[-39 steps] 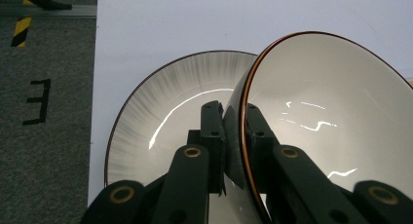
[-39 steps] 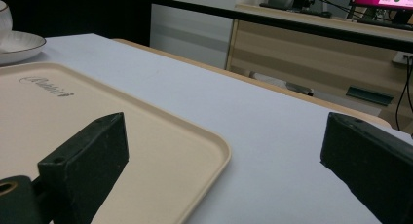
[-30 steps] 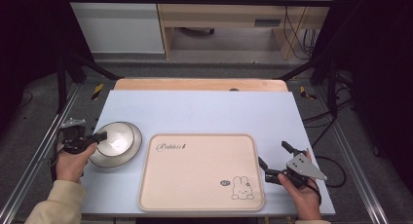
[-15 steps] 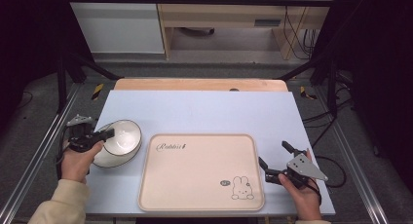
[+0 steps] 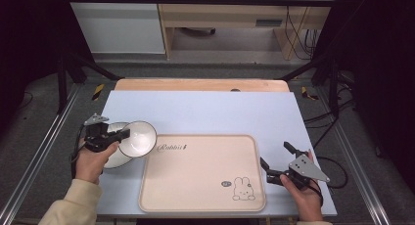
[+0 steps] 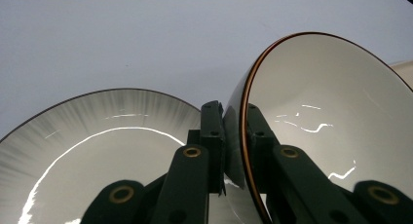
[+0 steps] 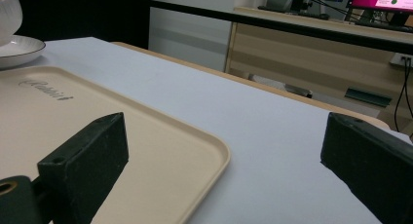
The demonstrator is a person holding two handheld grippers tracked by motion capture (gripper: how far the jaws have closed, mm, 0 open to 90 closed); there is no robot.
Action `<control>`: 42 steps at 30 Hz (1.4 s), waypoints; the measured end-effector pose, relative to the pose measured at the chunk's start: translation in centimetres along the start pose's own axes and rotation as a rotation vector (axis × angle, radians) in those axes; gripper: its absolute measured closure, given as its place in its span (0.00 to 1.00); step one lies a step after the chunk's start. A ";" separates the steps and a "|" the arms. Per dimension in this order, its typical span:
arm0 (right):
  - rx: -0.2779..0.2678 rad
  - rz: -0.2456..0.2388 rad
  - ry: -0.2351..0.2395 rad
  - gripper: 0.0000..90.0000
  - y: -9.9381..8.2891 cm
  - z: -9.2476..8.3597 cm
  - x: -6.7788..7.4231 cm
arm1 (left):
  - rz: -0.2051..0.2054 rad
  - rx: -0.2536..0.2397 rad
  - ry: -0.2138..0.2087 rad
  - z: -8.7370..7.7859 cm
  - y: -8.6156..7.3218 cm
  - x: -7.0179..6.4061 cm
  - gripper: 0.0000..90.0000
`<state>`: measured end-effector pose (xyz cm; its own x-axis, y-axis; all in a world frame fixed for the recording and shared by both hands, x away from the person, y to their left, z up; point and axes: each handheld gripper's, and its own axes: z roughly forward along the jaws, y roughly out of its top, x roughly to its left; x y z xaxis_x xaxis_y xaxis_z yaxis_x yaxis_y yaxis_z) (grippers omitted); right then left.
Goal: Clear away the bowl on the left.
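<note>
A white bowl with a brown rim (image 5: 138, 138) hangs tilted above the table, its opening facing the tray. My left gripper (image 5: 123, 134) is shut on the bowl's rim; in the left gripper view the jaws pinch the bowl (image 6: 321, 121) wall from both sides. Below and to the left lies a grey-streaked plate (image 6: 97, 136), flat on the table (image 5: 111, 161). A beige tray with a rabbit drawing (image 5: 203, 171) fills the middle front. My right gripper (image 5: 275, 154) stands open beside the tray's right edge, nothing between its jaws (image 7: 229, 151).
The pale blue tabletop (image 5: 210, 112) stretches bare behind the tray, with a wooden strip along its far edge (image 5: 200, 84). From the right gripper view the tray's near corner (image 7: 204, 151) lies between the jaws, the plate (image 7: 19, 48) far off at left.
My left gripper has lifted the bowl off the plate and carried it right toward the tray, tipping it on its side. The right gripper has stayed put.
</note>
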<state>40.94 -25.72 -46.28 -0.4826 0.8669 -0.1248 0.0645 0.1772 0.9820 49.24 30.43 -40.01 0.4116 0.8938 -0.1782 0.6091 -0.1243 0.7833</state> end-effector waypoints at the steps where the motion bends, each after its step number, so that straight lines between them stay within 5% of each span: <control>1: 0.000 -0.002 0.000 0.04 0.0 0.0 0.0 | -0.001 -0.002 -0.004 0.0 0.0 -0.2 0.91; 10: -0.019 -0.021 0.011 0.04 0.0 -0.1 0.0 | 0.012 0.005 -0.063 0.7 0.1 -2.3 0.91; 18: -0.022 -0.028 0.013 0.04 0.0 -0.1 0.0 | 0.051 0.027 -0.149 2.3 0.5 -5.8 0.91; 42: -0.027 -0.022 0.015 0.04 0.1 -0.2 0.0 | 0.130 0.103 -0.257 6.9 0.5 -12.6 0.91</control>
<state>40.78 -25.82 -46.17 -0.4965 0.8559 -0.1447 0.0297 0.1834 0.9826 49.06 16.14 -41.44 0.6404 0.7311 -0.2354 0.6003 -0.2853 0.7472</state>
